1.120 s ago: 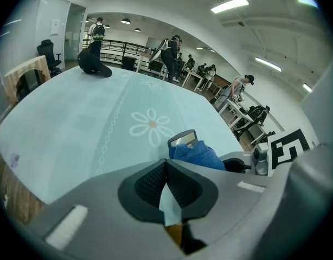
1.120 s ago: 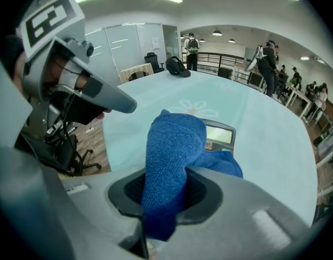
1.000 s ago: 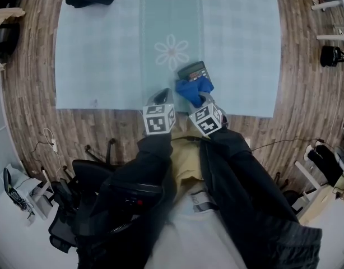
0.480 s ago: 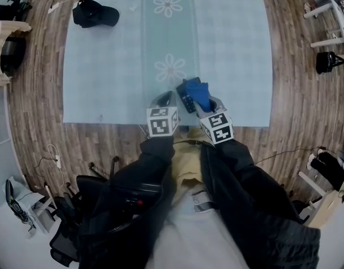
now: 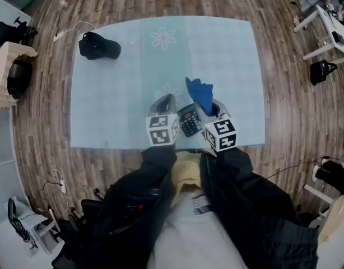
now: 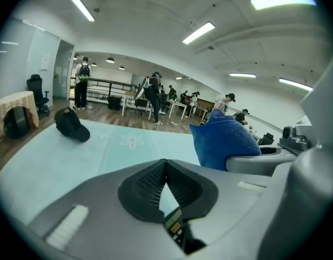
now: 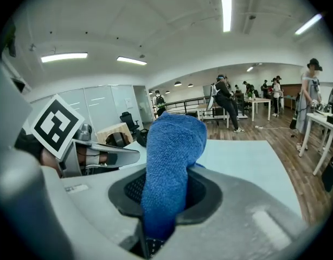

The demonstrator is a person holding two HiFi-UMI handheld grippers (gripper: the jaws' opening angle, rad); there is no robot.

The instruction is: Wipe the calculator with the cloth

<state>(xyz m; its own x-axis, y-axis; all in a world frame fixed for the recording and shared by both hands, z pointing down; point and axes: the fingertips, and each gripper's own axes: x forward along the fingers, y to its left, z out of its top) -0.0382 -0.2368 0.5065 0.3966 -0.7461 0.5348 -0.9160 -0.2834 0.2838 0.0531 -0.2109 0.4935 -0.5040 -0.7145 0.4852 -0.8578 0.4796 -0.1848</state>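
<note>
Wiping seems underway | right gripper (image 7: 161,199) clamped on cloth (image 7: 169,156), held high | left gripper (image 6: 166,169) jaws together | calculator (image 5: 190,120) between grippers, near table (image 5: 105,105) front edge | next, likely: lower cloth onto keys

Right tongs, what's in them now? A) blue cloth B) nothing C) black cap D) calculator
A: in the right gripper view, the blue cloth is pinched between the tongs of the right gripper and stands up out of them.
</note>
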